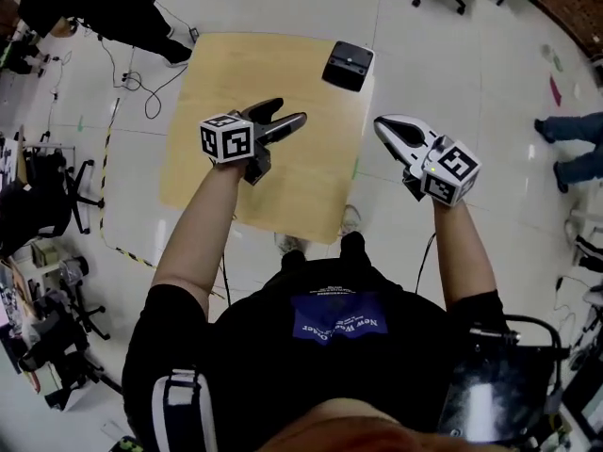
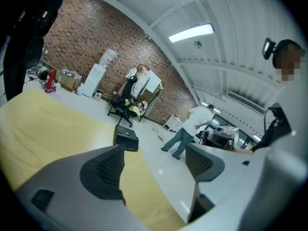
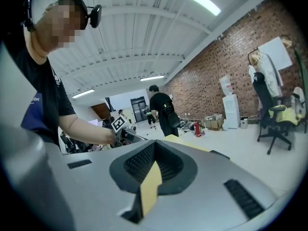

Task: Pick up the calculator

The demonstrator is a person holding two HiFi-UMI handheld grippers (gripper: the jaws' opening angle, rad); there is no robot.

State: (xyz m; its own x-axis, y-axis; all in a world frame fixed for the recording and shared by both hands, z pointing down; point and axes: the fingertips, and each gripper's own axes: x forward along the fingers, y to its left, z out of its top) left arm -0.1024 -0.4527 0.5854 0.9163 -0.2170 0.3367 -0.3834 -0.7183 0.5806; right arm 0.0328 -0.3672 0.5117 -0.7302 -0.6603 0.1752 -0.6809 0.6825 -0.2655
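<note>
**Calculator at the table's far corner**

The calculator (image 1: 348, 65) lies on the far right corner of a pale wooden table (image 1: 236, 92). The left gripper (image 1: 290, 111) – jaws apart, empty – hovers over the tabletop. The right gripper (image 1: 382, 124), jaws together, hangs just off the table's right edge, above the white floor (image 1: 452, 73). The calculator's keys are too small to make out.

Bright, even indoor light in all three views. We see ceiling lamp strips (image 2: 191, 32) slightly blown out in both gripper views, and a soft sheen on the pale floor (image 1: 452, 73). Shadows are faint. Both gripper views have heavy fisheye bend and dark vignetted corners, with a soft, unfocused near foreground. The head view is sharp in the centre and curved at the edges.
</note>
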